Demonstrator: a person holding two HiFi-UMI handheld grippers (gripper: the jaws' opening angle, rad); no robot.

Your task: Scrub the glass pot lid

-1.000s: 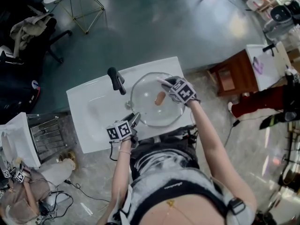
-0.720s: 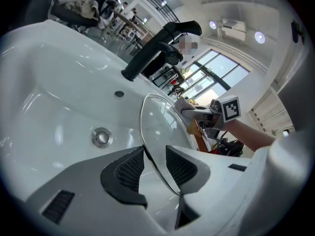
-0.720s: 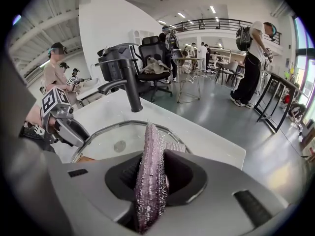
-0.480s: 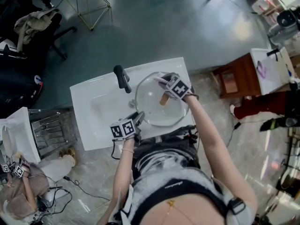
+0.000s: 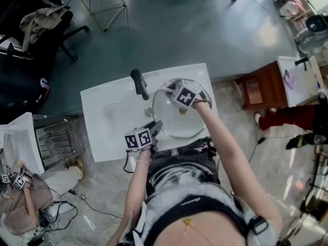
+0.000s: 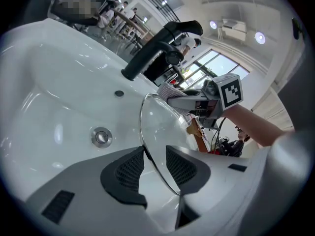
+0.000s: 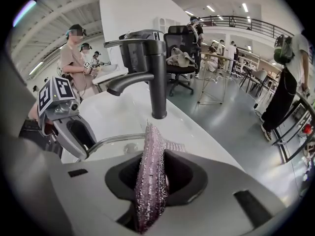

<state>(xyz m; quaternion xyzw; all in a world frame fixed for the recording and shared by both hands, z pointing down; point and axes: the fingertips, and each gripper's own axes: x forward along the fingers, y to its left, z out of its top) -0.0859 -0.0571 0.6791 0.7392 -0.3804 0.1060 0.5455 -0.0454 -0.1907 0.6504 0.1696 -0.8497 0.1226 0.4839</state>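
The glass pot lid (image 5: 180, 123) stands tilted in the white sink (image 5: 110, 122), its rim (image 6: 147, 127) running between my left gripper's pads. My left gripper (image 6: 150, 157) is shut on that rim at the lid's near left edge (image 5: 154, 127). My right gripper (image 7: 151, 167) is shut on a purple glittery scrubbing cloth (image 7: 150, 154). In the head view it (image 5: 165, 90) sits over the lid's far left part, close to the black faucet (image 5: 139, 83). The lid's metal rim (image 7: 115, 139) curves just ahead of the cloth. The lid's knob is mostly hidden under my right hand.
The black faucet (image 7: 156, 77) rises just beyond the cloth, and its spout (image 6: 155, 53) hangs over the basin. A drain plug (image 6: 102, 137) lies in the basin bottom. A wire rack (image 5: 51, 140) stands left of the sink. People stand at another sink (image 7: 74, 53) in the background.
My right gripper has slid with the cloth from the lid's right side across to its far left, toward the faucet, and rolled a little. The left gripper has kept its grip and stayed still.
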